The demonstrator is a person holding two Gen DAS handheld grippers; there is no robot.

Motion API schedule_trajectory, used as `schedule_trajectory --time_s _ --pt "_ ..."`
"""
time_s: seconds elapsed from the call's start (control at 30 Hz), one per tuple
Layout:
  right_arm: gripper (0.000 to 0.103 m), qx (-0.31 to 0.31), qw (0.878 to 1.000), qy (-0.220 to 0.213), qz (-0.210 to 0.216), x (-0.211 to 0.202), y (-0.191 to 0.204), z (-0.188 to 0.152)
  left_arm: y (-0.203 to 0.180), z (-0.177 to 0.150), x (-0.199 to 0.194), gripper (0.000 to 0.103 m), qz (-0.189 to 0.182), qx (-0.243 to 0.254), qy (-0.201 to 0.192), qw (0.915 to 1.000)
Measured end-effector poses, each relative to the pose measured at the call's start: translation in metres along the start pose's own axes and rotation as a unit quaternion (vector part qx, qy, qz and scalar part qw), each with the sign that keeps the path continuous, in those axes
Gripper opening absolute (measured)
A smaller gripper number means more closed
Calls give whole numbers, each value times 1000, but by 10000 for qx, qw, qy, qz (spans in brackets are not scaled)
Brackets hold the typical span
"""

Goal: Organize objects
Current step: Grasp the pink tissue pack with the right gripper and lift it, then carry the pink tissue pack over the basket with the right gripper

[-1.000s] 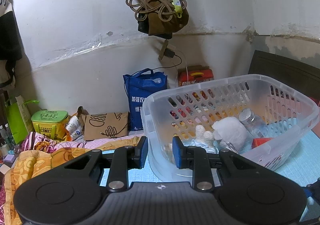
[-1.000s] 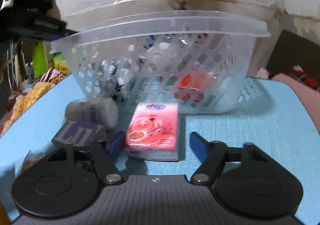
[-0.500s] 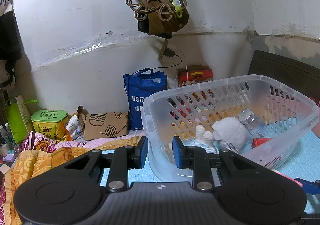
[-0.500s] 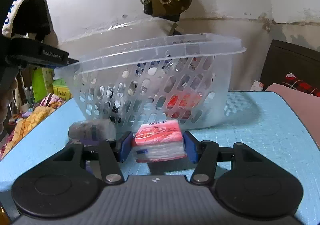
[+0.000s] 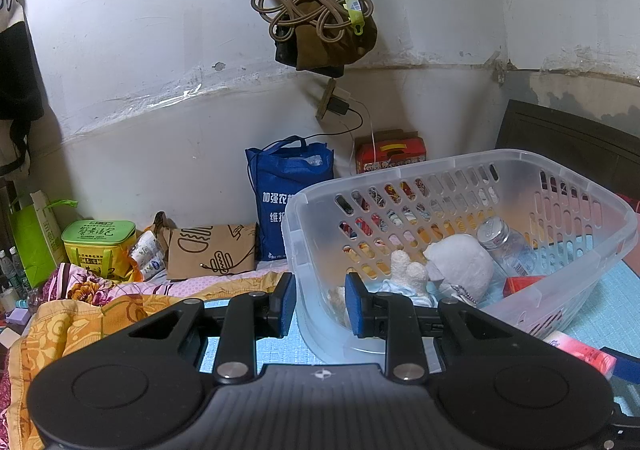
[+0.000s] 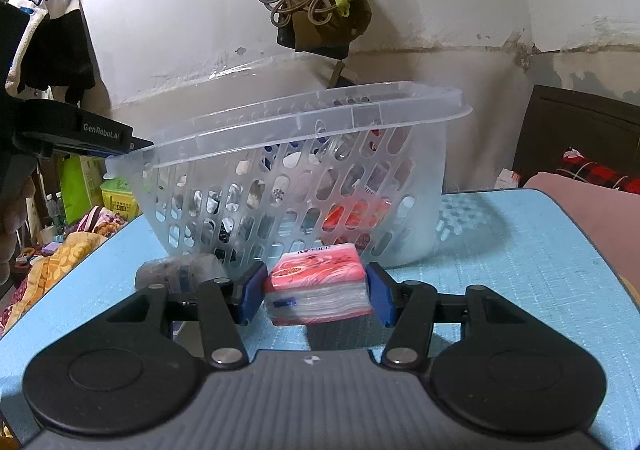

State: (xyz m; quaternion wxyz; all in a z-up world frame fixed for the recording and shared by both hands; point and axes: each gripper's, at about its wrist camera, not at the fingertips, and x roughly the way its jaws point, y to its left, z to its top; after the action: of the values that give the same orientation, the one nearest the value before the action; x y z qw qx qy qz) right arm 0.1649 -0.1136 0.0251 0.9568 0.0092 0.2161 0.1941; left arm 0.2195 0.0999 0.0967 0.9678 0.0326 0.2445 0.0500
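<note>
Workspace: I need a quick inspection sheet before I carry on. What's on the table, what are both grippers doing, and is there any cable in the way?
Surface: blue table, no spills seen.
Job's things: basket on the table, holding a plush toy, a bottle and a red box; tissue pack outside it, in front.
Clutter: grey bundle on the table beside the pack.
Grippers: left gripper clamps the basket's corner rim; right gripper clamps the tissue pack.
Cables: charger cable on the wall and a coiled cord hanging above, both off the table.
Surroundings: blue bag, green tin, bedding.
</note>
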Motion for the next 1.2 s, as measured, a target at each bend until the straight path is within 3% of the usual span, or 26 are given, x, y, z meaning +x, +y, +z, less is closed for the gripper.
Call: schedule_trajectory --time_s 0.33,0.6,0.93,1.2 --pt "57 70 9998 172 114 -2 -8 3 0 0 -1 31 9 13 -7 10000" --pt "57 109 9999 -85 -85 -36 -32 13 -1 0 -2 30 10 -19 9 10000" --pt "57 -35 9959 -886 -202 -95 -39 63 -2 1 -1 30 20 -28 22 10000" --pt "57 -301 9948 -947 -216 -81 -26 113 -2 1 -2 30 22 -27 23 10000"
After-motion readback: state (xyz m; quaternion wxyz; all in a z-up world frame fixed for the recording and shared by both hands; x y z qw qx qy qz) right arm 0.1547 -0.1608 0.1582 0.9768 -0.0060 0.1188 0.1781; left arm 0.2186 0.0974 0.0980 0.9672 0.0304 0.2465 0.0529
